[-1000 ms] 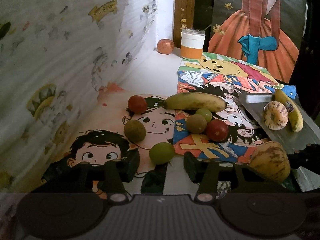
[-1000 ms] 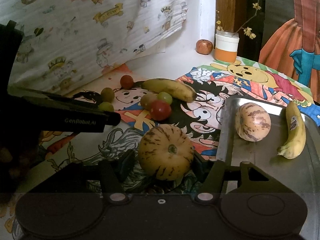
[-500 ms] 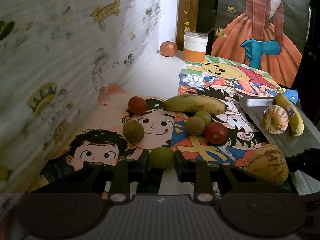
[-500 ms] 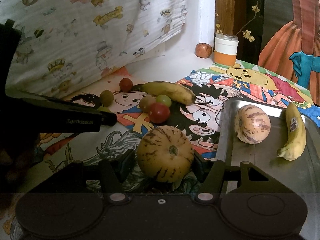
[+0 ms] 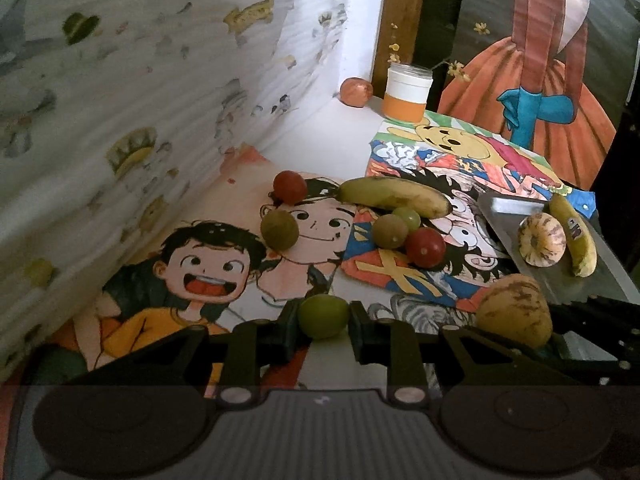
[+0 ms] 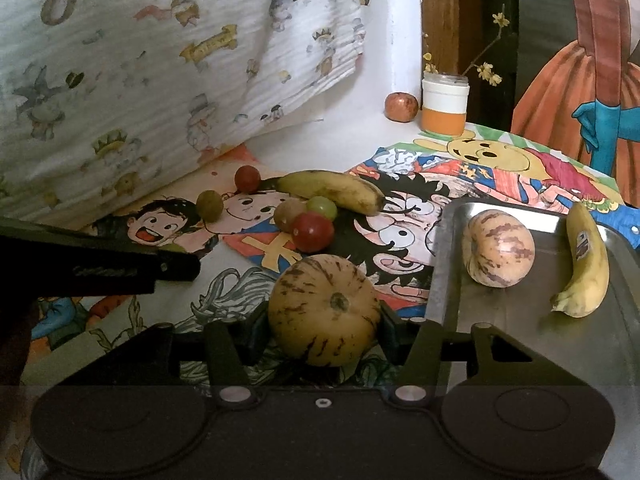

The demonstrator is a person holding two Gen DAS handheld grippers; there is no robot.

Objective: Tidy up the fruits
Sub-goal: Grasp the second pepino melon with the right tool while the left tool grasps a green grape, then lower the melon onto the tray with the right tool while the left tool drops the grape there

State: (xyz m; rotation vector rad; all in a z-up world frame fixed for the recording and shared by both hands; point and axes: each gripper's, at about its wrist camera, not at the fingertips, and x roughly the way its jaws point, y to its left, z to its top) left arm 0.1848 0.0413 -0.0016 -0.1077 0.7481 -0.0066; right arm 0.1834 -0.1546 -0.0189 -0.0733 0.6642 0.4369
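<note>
My left gripper (image 5: pixel 323 322) is shut on a small green fruit (image 5: pixel 323 315), held above the cartoon mat. My right gripper (image 6: pixel 324 326) is shut on a yellow striped melon (image 6: pixel 324 316), just left of the metal tray (image 6: pixel 452 216); that melon also shows in the left wrist view (image 5: pixel 514 310). The tray holds a second striped melon (image 6: pixel 498 248) and a banana (image 6: pixel 586 264). On the mat lie a banana (image 6: pixel 332 190), two red fruits (image 6: pixel 312 232) (image 6: pixel 247 179) and several small green and brown fruits (image 6: pixel 209 205).
A white and orange jar (image 6: pixel 444 108) and a reddish apple (image 6: pixel 401 107) stand at the back by the wall. A patterned cloth (image 6: pixel 160 60) hangs along the left side. The left gripper's arm (image 6: pixel 100 266) crosses the right wrist view at left.
My left gripper closed on the green fruit and has lifted and drawn it back from the other fruits. My right gripper still holds the striped melon, nearly unmoved.
</note>
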